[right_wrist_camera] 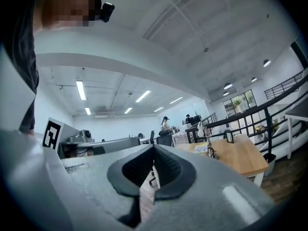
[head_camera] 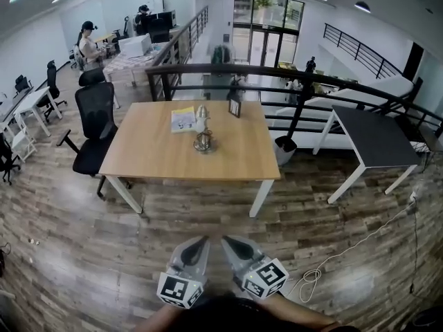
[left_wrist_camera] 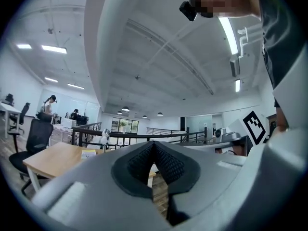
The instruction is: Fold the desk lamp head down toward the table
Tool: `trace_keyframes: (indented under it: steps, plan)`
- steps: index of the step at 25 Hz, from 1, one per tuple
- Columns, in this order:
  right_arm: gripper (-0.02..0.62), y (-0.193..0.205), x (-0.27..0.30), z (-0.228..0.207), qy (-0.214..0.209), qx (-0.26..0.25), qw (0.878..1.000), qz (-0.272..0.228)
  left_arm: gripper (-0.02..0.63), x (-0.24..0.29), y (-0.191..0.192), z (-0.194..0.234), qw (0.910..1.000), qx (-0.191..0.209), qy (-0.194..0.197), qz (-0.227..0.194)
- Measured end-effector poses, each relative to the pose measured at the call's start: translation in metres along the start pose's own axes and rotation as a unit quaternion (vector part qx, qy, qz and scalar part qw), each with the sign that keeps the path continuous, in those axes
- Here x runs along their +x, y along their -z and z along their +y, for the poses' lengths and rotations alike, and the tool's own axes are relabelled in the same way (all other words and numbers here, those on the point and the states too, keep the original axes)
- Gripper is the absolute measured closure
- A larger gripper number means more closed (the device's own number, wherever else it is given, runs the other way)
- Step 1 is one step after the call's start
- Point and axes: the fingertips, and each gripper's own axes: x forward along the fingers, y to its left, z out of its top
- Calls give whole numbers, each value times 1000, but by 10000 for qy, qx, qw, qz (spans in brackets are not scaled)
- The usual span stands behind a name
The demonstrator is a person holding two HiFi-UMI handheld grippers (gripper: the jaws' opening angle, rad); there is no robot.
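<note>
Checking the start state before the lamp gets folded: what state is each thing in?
left gripper: shut, empty.
right gripper: shut, empty.
desk lamp: standing on the wooden table, head raised, not folded.
booklet: lying flat beside the lamp.
office chair: unoccupied, at the table's left end.

Open plank floor [head_camera: 208, 220] is found all along the near edge of the wooden table [head_camera: 159, 161], and the near half of the table top is left bare. Toward the table's far side, the desk lamp [head_camera: 202, 135] is hemmed by a booklet [head_camera: 183, 118] just beside it and a small dark frame [head_camera: 234, 107] near the far edge. The table's left side is blocked by a black office chair [head_camera: 93, 126]. The far edge is closed off by a dark railing [head_camera: 208, 69]. Off the table's near right corner, a white cable [head_camera: 332, 258] is laid across the floor.
</note>
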Motion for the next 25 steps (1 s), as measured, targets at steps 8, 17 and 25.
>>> trace_keyframes:
  steps: [8, 17, 25]
  plan:
    - [592, -4, 51, -32, 11, -89, 9999, 104, 606, 45, -4, 45, 9999, -120, 65, -75]
    - [592, -28, 141, -43, 311, -187, 9993, -28, 606, 77, -30, 129, 9988, -59, 452, -153]
    - [592, -28, 236, -31, 323, -121, 9993, -155, 606, 77, -41, 226, 9985, 36, 532, -94]
